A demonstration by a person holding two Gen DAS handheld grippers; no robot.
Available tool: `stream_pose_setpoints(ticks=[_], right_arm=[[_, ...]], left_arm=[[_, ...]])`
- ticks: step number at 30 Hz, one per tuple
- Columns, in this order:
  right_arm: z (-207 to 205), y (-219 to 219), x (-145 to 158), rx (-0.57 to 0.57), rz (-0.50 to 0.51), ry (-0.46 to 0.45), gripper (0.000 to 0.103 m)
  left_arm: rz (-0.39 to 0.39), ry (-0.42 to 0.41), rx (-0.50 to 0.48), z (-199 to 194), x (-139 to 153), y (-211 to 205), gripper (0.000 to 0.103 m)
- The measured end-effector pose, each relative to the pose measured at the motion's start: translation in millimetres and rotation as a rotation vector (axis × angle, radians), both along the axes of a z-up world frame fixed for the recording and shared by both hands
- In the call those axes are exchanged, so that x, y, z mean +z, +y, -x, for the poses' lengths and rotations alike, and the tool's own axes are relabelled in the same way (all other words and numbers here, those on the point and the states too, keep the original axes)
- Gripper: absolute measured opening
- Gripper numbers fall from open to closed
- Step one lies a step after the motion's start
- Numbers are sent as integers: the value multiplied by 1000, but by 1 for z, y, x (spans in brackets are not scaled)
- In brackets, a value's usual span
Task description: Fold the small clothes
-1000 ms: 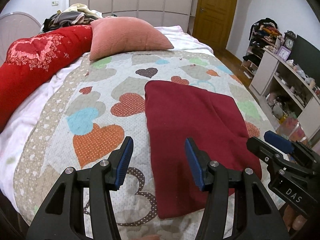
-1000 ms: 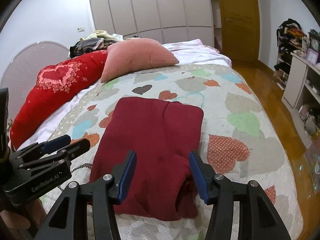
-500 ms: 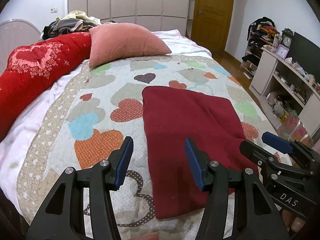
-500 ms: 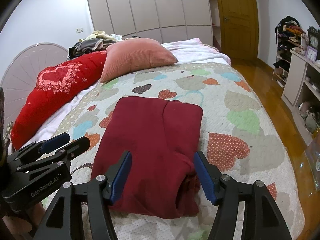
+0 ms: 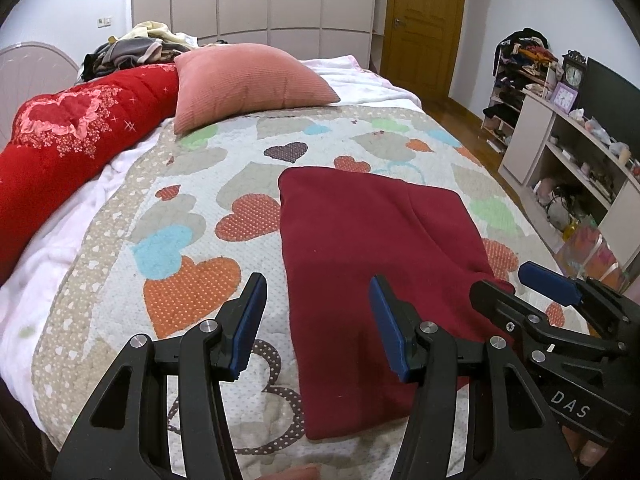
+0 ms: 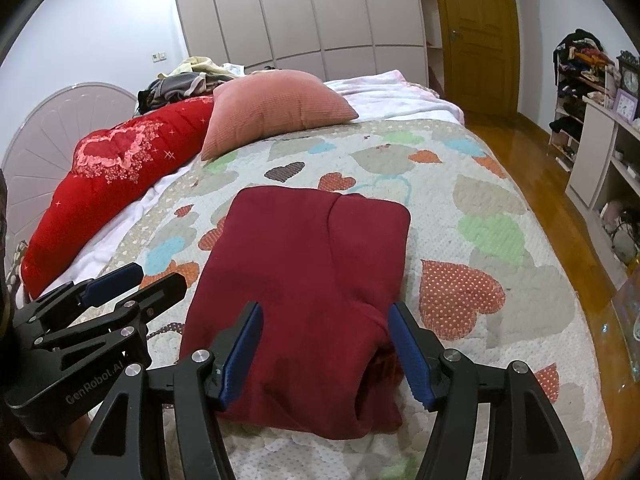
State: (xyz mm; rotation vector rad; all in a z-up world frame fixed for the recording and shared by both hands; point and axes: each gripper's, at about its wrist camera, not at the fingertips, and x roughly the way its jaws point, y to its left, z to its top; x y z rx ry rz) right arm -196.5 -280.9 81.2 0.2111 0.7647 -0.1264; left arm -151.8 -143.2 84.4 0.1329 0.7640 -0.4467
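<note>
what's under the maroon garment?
The heart-print quilt shows all round the folded maroon garment, which lies flat on it. Anything beneath or inside the folds is covered.

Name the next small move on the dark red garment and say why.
Probably lower both grippers to the near edge of the dark red garment and pinch it, to fold it away. It lies as a flat rectangle on the heart quilt; the left gripper and right gripper hover open above it, holding nothing, the right's jaws just opened.
</note>
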Motion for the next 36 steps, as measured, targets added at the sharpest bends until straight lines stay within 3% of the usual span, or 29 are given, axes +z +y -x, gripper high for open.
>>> stream_pose_setpoints(ticks=[23,36], right_arm=[[-6,4,-8,13,-9,26,63],[-6,1,-8,17,-20,17,63]], left_arm=[[-2,11,-1,0,-4,-2,53],[39,16,-16,-12,-11,10,53]])
